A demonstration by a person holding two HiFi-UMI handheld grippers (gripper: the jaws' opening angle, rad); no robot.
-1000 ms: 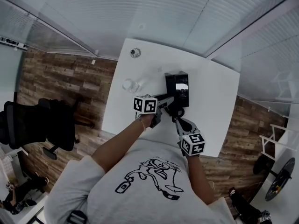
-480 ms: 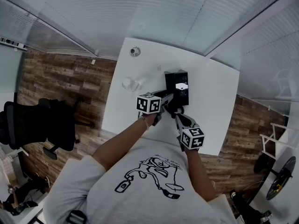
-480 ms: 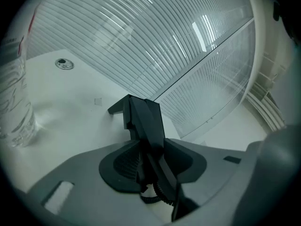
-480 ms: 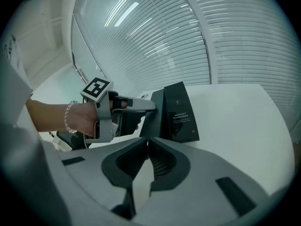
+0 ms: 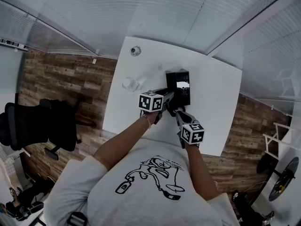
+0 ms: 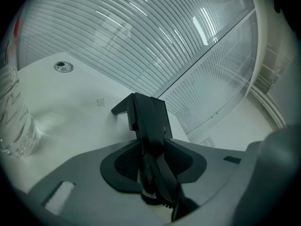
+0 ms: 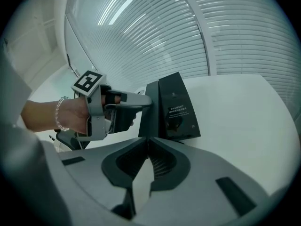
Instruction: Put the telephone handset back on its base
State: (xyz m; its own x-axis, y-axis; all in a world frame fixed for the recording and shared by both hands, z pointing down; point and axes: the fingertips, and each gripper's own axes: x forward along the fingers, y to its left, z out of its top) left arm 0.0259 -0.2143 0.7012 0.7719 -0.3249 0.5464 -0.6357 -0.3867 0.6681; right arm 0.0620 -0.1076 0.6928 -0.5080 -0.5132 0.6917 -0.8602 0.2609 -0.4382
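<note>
Telephone handset (image 6: 148,114): black, slim, hard-plastic bar, pinched edge-on in the grey two-jaw left gripper (image 6: 153,144), running on past the tips toward 12 o'clock.
Left gripper jaws: pressed onto the handset's lower part, nothing else between them.
Right gripper (image 7: 146,142): grey, tips pressed together on nothing, at 5 o'clock of the base in the head view, apart from it.
Base (image 7: 178,106): black upright block with small white print, standing on the white table (image 5: 214,102). Handset close against its 9 o'clock side; seated or not, impossible to tell.
Handling, as a guess: light, rigid, smooth-skinned, so likely to swivel or slide in a two-point pinch.
Hold: best near mid-length across the narrow sides, clear of the ends meant for the cradle.
Bystander: clear ribbed plastic bottle (image 6: 11,121) at 9 o'clock of the left gripper, well apart.
</note>
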